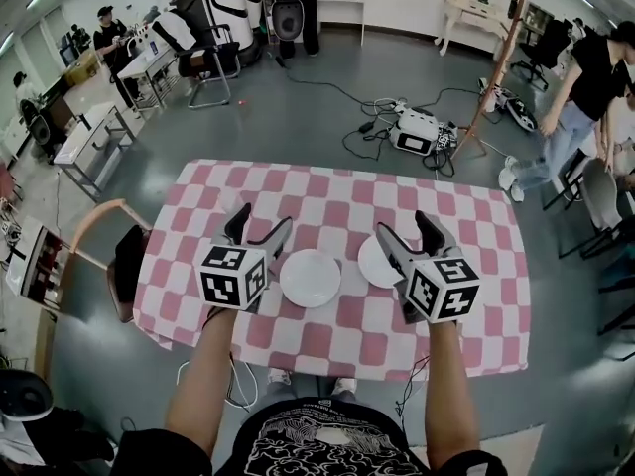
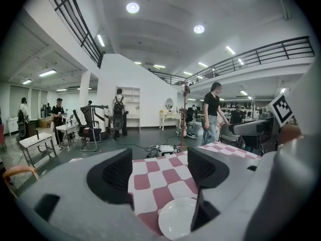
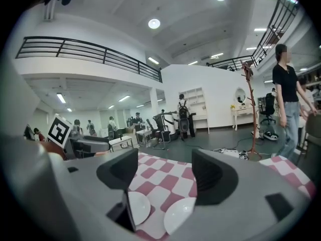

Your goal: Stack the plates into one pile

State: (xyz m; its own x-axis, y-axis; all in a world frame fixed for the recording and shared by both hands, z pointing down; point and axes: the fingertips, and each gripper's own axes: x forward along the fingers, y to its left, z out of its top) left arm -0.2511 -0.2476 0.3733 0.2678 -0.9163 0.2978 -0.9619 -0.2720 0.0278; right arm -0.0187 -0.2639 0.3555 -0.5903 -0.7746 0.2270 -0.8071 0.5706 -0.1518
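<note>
The left gripper [image 1: 263, 221] and the right gripper [image 1: 404, 226] hover low over the checked table [image 1: 327, 191], both with jaws apart and empty. Between them lie the larger plate [image 1: 310, 278] and the smaller plate [image 1: 375, 261], side by side, not stacked.

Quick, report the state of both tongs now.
Left tongs: open, holding nothing.
Right tongs: open, holding nothing.

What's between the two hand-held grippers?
Two white plates, seen in the head view. The left plate lies in the gap between the left hand-held gripper and the right hand-held gripper. The right plate is partly hidden by that gripper.
</note>
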